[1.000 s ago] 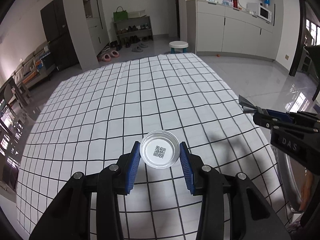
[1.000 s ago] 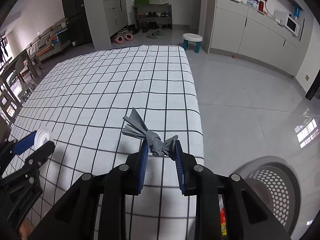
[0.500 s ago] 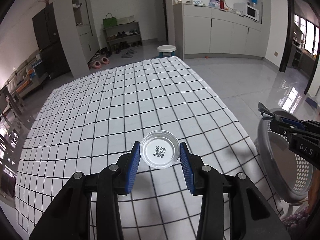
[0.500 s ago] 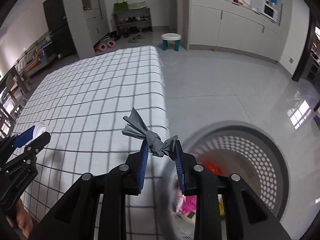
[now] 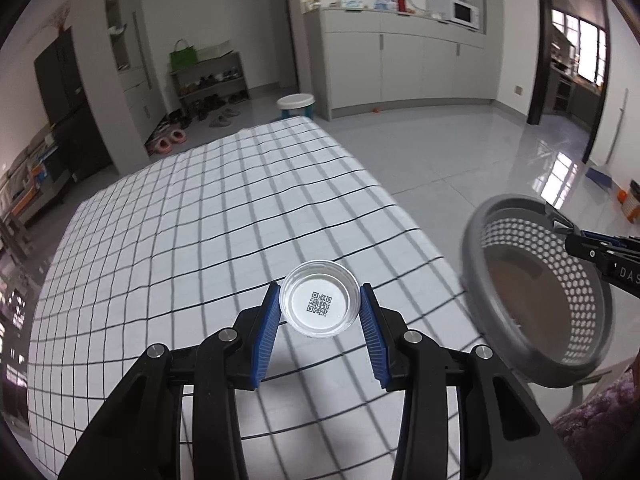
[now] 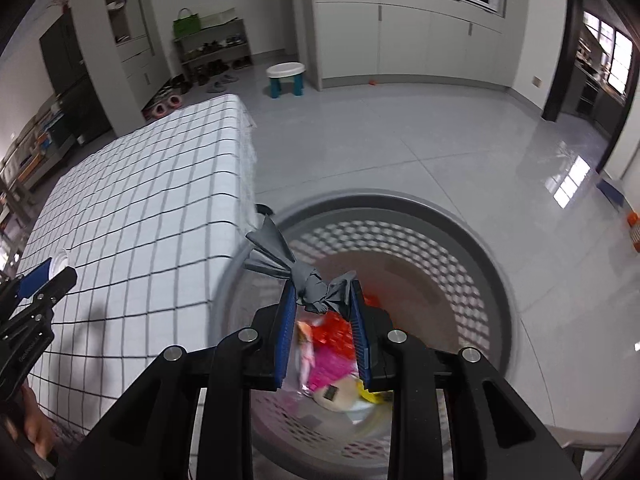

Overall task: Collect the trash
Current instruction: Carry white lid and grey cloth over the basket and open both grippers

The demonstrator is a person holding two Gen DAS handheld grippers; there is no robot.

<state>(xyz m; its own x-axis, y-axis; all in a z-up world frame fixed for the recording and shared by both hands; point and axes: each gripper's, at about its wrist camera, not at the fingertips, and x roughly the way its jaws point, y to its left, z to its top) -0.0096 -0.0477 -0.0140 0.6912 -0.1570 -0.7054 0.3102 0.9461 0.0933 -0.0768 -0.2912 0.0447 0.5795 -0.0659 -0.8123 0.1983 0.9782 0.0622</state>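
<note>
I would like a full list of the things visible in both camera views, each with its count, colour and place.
clear plastic lid: one, transparent with a QR code, held between the left tongs above the table
grey wrapper: one, grey, twisted, held in the right tongs over the basket
basket: one, grey, perforated, beside the table, trash inside
table: one, white cloth with black grid
stool: one, white top, teal legs, on the floor
microwave: one, white, on the counter
left tongs: blue pads, shut on the lid
right tongs: blue pads, shut on the wrapper
</note>
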